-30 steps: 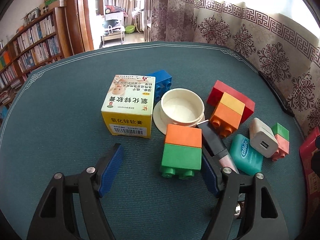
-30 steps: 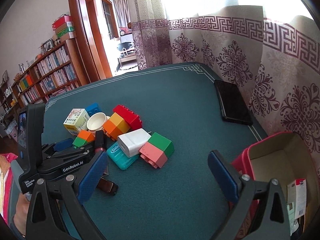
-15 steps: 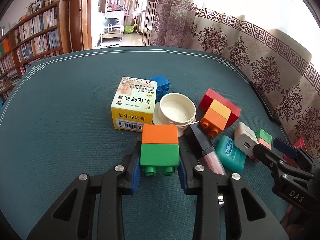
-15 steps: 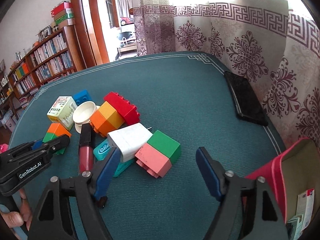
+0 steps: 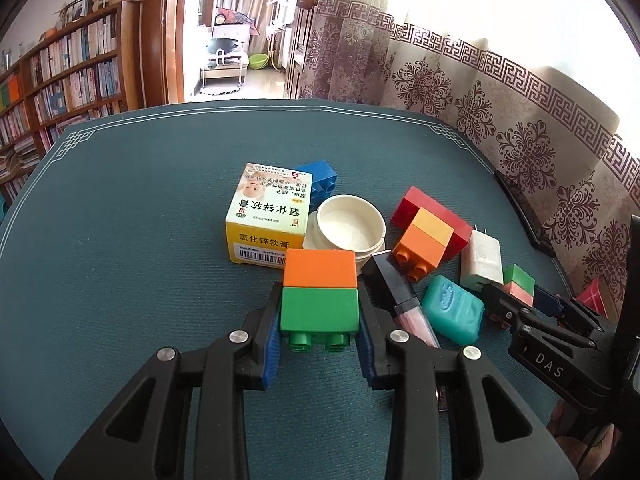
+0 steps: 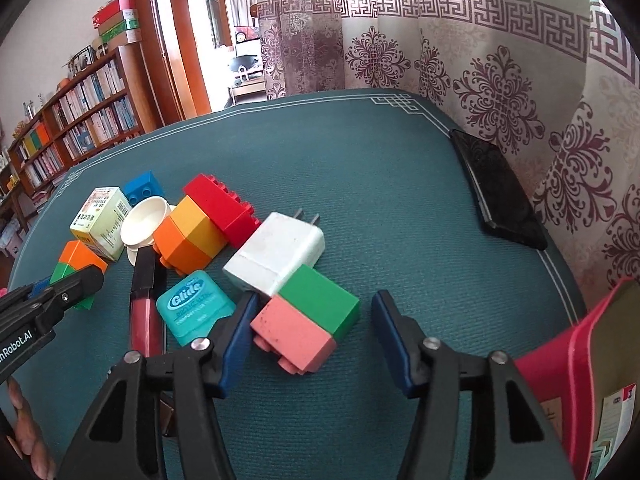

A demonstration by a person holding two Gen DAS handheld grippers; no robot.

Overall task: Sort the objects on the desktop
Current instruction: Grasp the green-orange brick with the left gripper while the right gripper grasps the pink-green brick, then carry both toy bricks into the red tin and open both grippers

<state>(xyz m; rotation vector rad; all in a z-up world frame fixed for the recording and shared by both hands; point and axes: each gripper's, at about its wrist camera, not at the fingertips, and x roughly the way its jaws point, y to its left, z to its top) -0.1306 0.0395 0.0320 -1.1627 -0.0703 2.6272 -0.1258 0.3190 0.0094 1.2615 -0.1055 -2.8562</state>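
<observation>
Bookshelves of brown wood (image 5: 68, 92) and patterned beige curtains (image 6: 500, 60) ring the teal cloth-covered table (image 5: 140, 208). Beyond both grippers' tips lies the clutter. The left gripper (image 5: 320, 330) pinches the green-and-orange plastic block pair (image 5: 319, 294). The right gripper (image 6: 310, 334) gapes wide around the pink-and-green plastic block pair (image 6: 308, 326), one pad touching.

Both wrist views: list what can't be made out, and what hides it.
- Red box, right wrist view: cut by the frame edge; its contents are mostly out of sight.
- Black-capped pink lip gloss tube, left wrist view: lower end behind the left gripper finger.
- Blue toy brick, left wrist view: partly behind the yellow and white medicine carton.
- Carton print: too small to read in the right wrist view.
</observation>
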